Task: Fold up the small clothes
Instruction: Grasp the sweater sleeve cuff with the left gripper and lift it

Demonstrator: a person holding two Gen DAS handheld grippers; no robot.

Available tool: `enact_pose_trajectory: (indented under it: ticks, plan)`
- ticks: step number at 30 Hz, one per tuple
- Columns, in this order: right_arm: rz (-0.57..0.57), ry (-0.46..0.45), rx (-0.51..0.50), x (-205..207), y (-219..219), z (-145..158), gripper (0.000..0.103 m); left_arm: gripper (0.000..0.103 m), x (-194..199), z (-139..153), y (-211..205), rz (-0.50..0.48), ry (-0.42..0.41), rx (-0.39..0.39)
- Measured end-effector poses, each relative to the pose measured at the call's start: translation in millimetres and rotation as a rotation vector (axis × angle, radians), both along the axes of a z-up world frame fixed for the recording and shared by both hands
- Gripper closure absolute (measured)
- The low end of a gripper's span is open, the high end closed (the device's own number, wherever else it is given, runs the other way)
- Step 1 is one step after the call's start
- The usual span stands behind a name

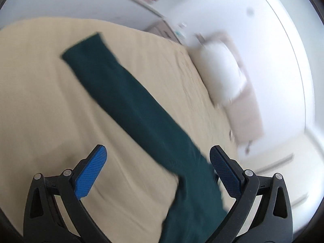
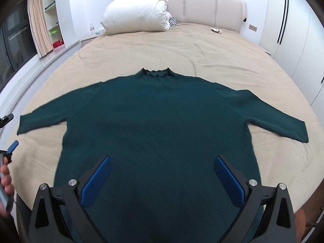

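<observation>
Sweater (image 2: 158,125): one, dark teal knit, long-sleeved, with a short ruffled collar (image 2: 156,72). Lies flat on the bed, collar toward the far headboard, hem toward the near edge. Both sleeves are stretched outward, the left sleeve (image 2: 42,121) toward the window side and the right sleeve (image 2: 283,119) toward the wardrobe side.

Bed sheet (image 2: 182,50): beige, lightly creased, covering the whole mattress beneath the sweater.

Right gripper (image 2: 162,180): black frame with blue ribbed pads (image 2: 95,184). Jaws spread wide, gripping nothing. It hovers over the near, lower part of the sweater body.

Left gripper (image 1: 158,170): same make. Jaws spread wide, nothing pinched. Its view is blurred and tilted; the left sleeve runs diagonally from far left to near right between its fingers, though whether the pads touch the cloth cannot be told. In the right wrist view only its fingertip (image 2: 13,146) shows at the left edge, near the sleeve cuff, with the person's hand (image 2: 6,180) behind it.

Pillow (image 2: 137,14): white, plump, at the far left of the bed against the padded headboard (image 2: 212,8).

Striped item (image 2: 172,22): black and white, just beside the pillow.

Wardrobe (image 2: 293,30): white doors with dark handles, far right.

Curtain (image 2: 38,20): peach, far left, beside shelves (image 2: 51,14).
</observation>
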State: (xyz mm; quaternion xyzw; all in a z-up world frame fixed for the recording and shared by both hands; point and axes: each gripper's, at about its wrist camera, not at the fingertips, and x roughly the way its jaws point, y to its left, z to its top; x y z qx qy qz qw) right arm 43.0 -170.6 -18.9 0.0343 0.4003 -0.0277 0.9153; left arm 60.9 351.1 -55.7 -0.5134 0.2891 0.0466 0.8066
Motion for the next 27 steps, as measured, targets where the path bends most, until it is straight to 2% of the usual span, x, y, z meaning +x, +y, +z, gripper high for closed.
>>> enact_pose_trajectory:
  ticks: [2,5,9,13,15,16,17,18,19,21,22,25,27]
  plan:
    - [0.011,0.004,0.026,7.0,3.6,-0.8,0.0,0.007,6.5,-19.3,34.3,0.087,0.001,-0.121]
    - [0.03,0.019,0.06,17.5,9.5,-3.2,0.0,0.008,19.7,-34.5,61.2,0.139,0.009,-0.155]
    - [0.048,0.047,0.097,32.8,16.8,-9.4,0.003,0.01,38.8,-67.9,90.0,0.213,0.008,-0.301]
    - [0.045,0.061,0.136,40.9,15.0,-15.9,0.003,0.01,56.5,-78.8,105.4,0.239,0.004,-0.316]
    - [0.042,0.066,0.153,42.5,13.2,-18.9,0.006,0.018,66.1,-84.3,114.0,0.253,-0.001,-0.313]
    - [0.042,0.069,0.166,43.8,12.0,-20.3,0.006,0.031,70.6,-88.2,119.0,0.263,-0.003,-0.319]
    - [0.042,0.068,0.174,43.9,11.1,-21.2,0.007,0.05,75.6,-92.7,121.5,0.269,-0.003,-0.324]
    - [0.043,0.067,0.182,43.8,9.5,-22.0,0.007,0.057,79.6,-95.4,120.2,0.275,0.01,-0.325]
    - [0.043,0.066,0.186,43.8,7.8,-22.6,0.007,0.073,83.8,-100.9,120.8,0.282,0.03,-0.328]
    - [0.041,0.064,0.199,43.9,2.2,-24.6,0.01,0.08,87.3,-106.2,120.1,0.288,0.051,-0.313]
    - [0.039,0.062,0.209,44.1,-1.3,-25.4,0.01,0.085,90.6,-104.0,119.0,0.281,0.056,-0.28]
    - [0.03,0.059,0.243,46.5,-14.0,-29.0,0.016,0.094,112.8,-78.4,97.0,0.205,0.055,-0.109]
    - [0.017,0.059,0.26,47.4,-25.0,-31.7,0.02,0.095,136.1,-44.9,66.4,0.118,0.041,0.028]
